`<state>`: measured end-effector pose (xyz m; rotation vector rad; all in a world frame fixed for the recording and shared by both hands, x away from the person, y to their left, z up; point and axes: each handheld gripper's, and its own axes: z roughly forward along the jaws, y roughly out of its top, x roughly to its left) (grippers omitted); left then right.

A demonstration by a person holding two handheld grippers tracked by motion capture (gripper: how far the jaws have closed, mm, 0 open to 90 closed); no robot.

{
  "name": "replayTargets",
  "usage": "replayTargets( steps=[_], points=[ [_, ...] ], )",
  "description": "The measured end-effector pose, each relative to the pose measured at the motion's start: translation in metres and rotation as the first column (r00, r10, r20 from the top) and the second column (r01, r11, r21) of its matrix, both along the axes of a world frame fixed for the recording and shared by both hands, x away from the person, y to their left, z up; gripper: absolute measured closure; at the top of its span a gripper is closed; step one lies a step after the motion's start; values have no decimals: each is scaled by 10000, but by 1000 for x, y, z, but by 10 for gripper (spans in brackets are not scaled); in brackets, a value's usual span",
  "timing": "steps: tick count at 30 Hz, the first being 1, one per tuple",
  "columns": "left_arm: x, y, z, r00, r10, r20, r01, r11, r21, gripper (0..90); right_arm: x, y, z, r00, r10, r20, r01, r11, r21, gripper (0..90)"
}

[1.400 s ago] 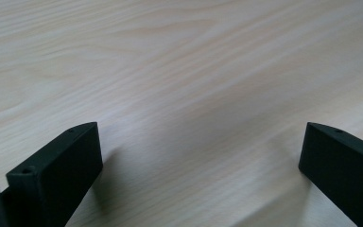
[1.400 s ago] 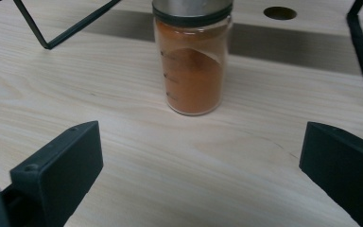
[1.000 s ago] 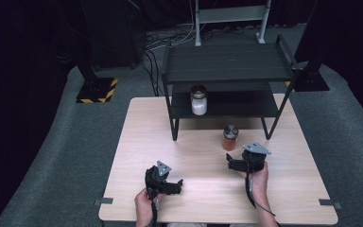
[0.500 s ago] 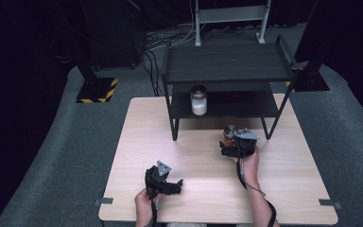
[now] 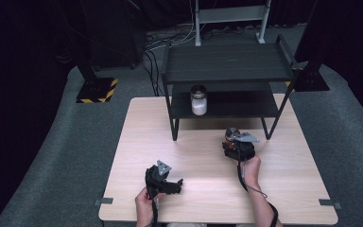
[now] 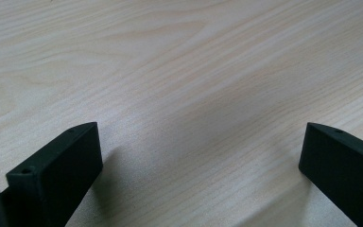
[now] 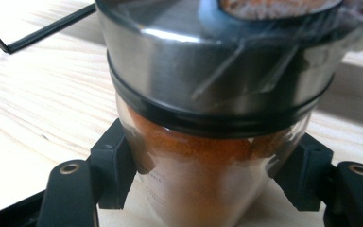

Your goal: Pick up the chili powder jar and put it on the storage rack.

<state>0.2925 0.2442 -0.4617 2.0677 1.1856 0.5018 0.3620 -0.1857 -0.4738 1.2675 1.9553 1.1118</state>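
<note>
A glass spice jar (image 7: 208, 118) with orange powder and a steel lid stands on the wooden table (image 5: 283, 189), just in front of the black rack. My right gripper (image 7: 210, 177) is shut on its lower glass body, one pad on each side. From above, the right gripper (image 5: 231, 142) sits right behind the jar (image 5: 230, 133), whose lid peeks out past it. My left gripper (image 5: 177, 185) rests near the table's front edge, its jaws (image 6: 201, 156) wide apart over bare wood with nothing between them.
A black two-level rack (image 5: 227, 61) stands at the back of the table. A glass jar of white powder (image 5: 198, 100) sits on its lower shelf at the left. The rack's right legs come down close to the held jar.
My right gripper moved forward and left to the orange jar, and its jaws closed around it. The left gripper kept still.
</note>
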Motion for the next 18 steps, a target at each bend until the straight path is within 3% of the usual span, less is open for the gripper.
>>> replayTargets(
  steps=[18],
  points=[
    [6, -3, 0, 9995, -310, 6, 310, 9995, 24, 1, -3, -7, 15, 9999, 148, -21, -148, 9999, 56, 312]
  ],
)
